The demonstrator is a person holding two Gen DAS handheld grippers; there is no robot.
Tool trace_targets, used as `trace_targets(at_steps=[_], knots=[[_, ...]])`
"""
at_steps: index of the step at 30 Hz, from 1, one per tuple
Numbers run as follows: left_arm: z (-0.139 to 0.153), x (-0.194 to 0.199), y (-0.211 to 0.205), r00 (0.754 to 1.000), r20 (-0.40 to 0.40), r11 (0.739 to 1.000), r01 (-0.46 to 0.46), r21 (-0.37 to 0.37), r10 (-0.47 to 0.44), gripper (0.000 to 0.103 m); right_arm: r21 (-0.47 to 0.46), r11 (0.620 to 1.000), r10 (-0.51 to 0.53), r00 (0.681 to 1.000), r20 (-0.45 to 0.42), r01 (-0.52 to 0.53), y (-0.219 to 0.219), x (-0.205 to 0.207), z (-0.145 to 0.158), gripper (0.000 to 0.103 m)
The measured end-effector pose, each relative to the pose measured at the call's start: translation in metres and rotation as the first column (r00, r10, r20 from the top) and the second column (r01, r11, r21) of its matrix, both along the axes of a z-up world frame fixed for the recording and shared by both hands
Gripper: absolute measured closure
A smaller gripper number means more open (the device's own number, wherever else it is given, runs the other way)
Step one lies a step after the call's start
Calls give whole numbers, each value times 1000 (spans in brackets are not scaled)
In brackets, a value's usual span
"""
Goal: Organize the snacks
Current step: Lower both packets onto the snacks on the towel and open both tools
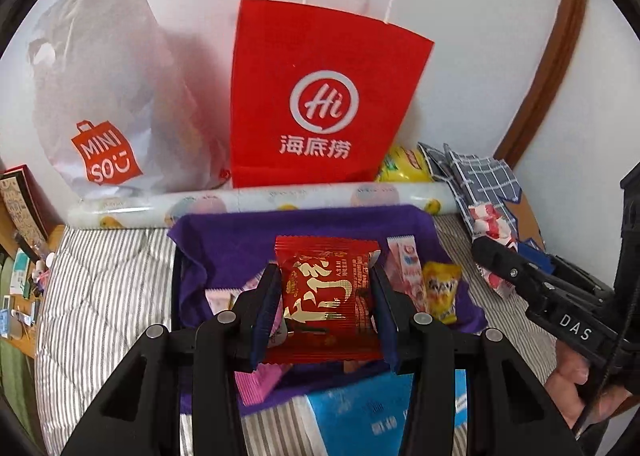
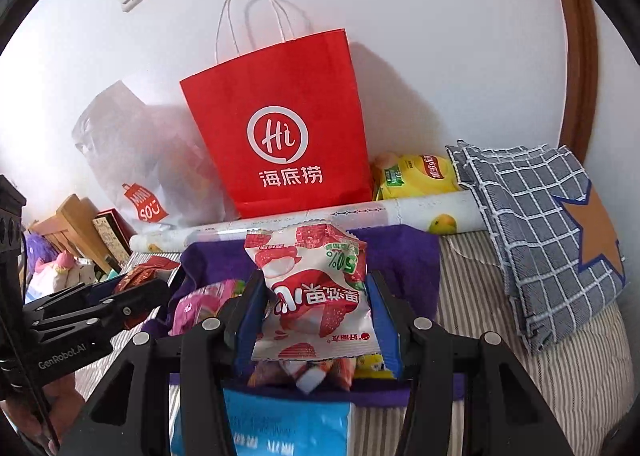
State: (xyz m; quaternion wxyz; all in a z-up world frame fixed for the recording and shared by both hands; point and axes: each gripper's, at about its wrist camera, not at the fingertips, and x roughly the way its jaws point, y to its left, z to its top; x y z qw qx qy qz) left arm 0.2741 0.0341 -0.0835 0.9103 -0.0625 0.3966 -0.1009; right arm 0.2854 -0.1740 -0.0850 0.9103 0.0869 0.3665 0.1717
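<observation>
Above the purple bin (image 1: pixel 224 240), your left gripper (image 1: pixel 325 306) is clamped on the red packet (image 1: pixel 326 296), pads on both its side edges. Your right gripper (image 2: pixel 316 320) grips the lychee pack (image 2: pixel 316 296) the same way, approx. over the bin's rim (image 2: pixel 404 252). At 12 o'clock, the red bag (image 2: pixel 280 128) stands vs. the wall; chips (image 2: pixel 416 174) at 1 o'clock, checked cloth (image 2: pixel 532 232) at 2.

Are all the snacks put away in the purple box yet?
Not yet. Some packets already lie in the purple box. The left gripper holds a red packet, the right gripper a white-and-red packet. A yellow chip bag sits outside.
</observation>
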Motion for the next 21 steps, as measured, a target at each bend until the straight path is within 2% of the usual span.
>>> trace_targets(at_steps=[8, 12, 16, 21], knots=[[1, 12, 9, 999, 27, 999, -38, -18, 38, 59, 22, 1000, 19, 1000, 13, -19, 7, 18, 2, 55], [-11, 18, 10, 998, 34, 999, -47, -19, 47, 59, 25, 999, 30, 1000, -9, -30, 11, 24, -16, 55], [-25, 23, 14, 999, 14, 999, -41, -36, 41, 59, 70, 997, 44, 999, -30, -42, 10, 28, -34, 55], [-36, 27, 19, 999, 21, 997, -23, -78, 24, 59, 45, 998, 43, 999, -34, -42, 10, 27, -42, 55]])
